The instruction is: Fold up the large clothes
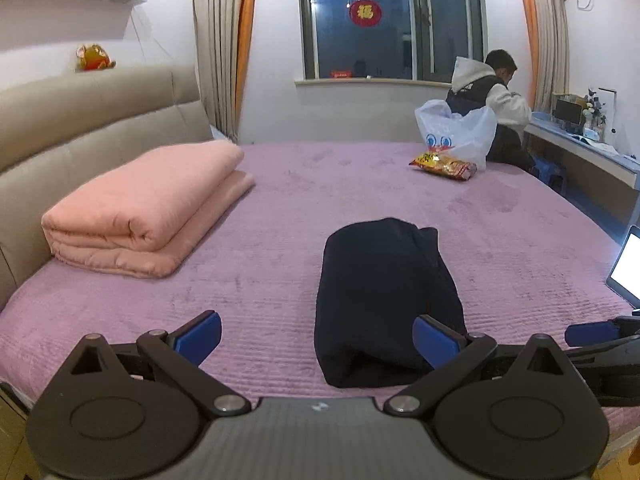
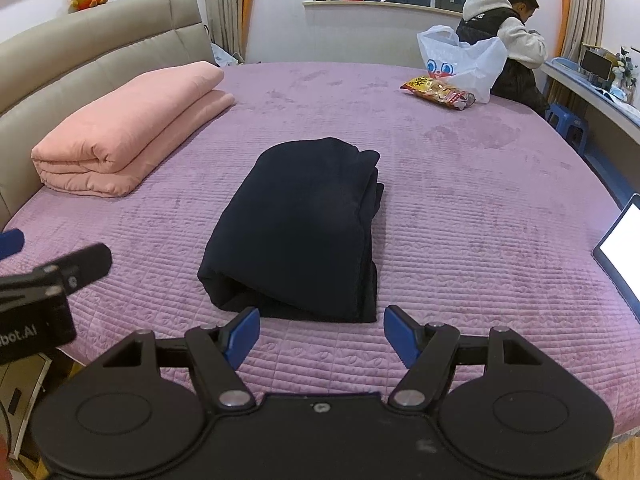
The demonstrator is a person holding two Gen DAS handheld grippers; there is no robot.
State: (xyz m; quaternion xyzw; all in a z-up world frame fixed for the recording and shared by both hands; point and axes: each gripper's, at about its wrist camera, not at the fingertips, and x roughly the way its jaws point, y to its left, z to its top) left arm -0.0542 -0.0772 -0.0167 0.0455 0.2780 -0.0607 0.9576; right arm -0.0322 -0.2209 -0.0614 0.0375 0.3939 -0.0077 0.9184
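Observation:
A dark navy garment (image 1: 384, 296) lies folded into a compact bundle on the purple bed cover (image 1: 280, 208); it also shows in the right wrist view (image 2: 304, 228). My left gripper (image 1: 318, 340) is open and empty, just before the bundle's near end, a little to its left. My right gripper (image 2: 322, 336) is open and empty, close to the bundle's near edge without touching it. The right gripper shows at the right edge of the left wrist view (image 1: 592, 336). The left gripper shows at the left edge of the right wrist view (image 2: 60, 272).
A folded pink quilt (image 2: 124, 128) lies by the beige headboard (image 2: 80, 44). A white plastic bag (image 2: 464, 60) and a snack packet (image 2: 438, 92) sit at the far right of the bed. A person (image 2: 504, 36) sits beyond. A lit screen (image 2: 620, 248) stands at the right.

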